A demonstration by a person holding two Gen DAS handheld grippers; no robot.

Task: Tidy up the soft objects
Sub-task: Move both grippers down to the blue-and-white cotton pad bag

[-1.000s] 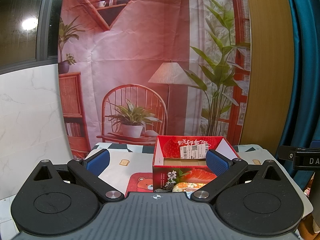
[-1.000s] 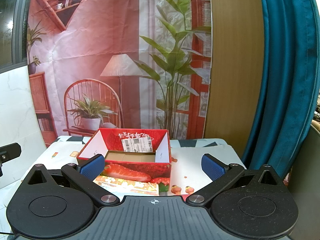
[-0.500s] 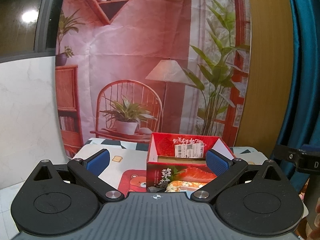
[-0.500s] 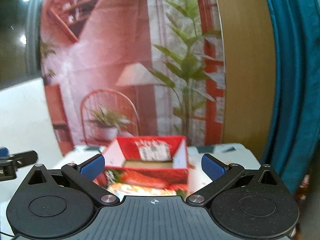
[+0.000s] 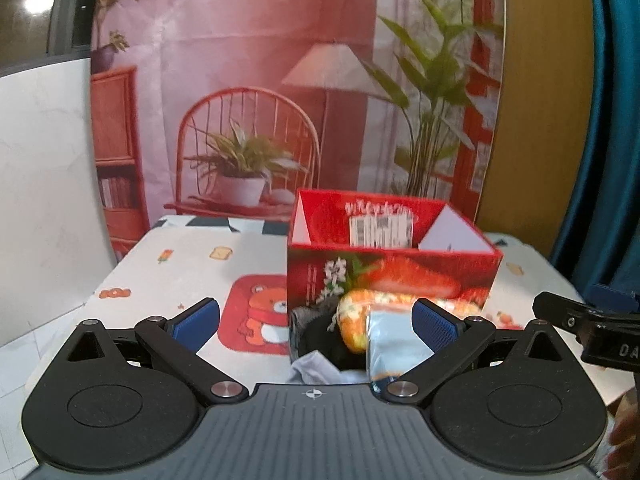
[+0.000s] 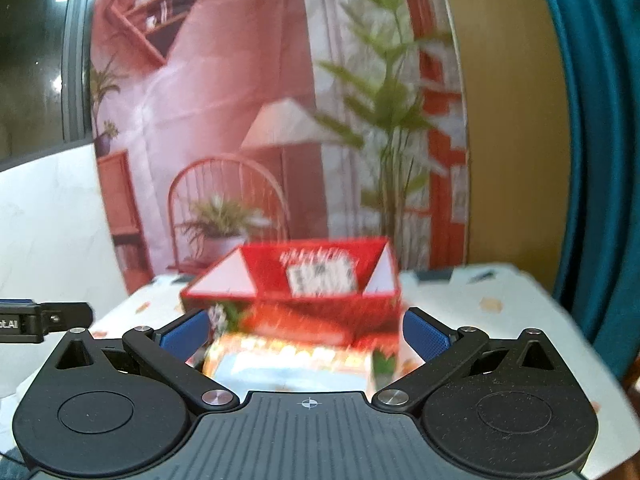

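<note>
A red strawberry-print box (image 5: 394,268) stands open-topped on the table, also seen blurred as the red box (image 6: 304,296) in the right wrist view. In front of it lies a small heap of soft things: an orange patterned piece (image 5: 360,314), a light blue cloth (image 5: 394,338) and a dark piece (image 5: 316,334). The same heap (image 6: 288,364) appears blurred in the right wrist view. My left gripper (image 5: 316,320) is open, just short of the heap, nothing held. My right gripper (image 6: 306,330) is open too, above the heap's near edge.
A white tablecloth (image 5: 180,272) with cartoon prints covers the table. A printed backdrop (image 5: 280,100) hangs behind, a teal curtain (image 6: 592,160) at the right, a white panel (image 5: 44,180) at the left. The other gripper's tip (image 5: 592,324) shows at right.
Both grippers have tipped downward and come closer to the table, bringing the heap of soft things in front of the box into view. Jaws stayed open.
</note>
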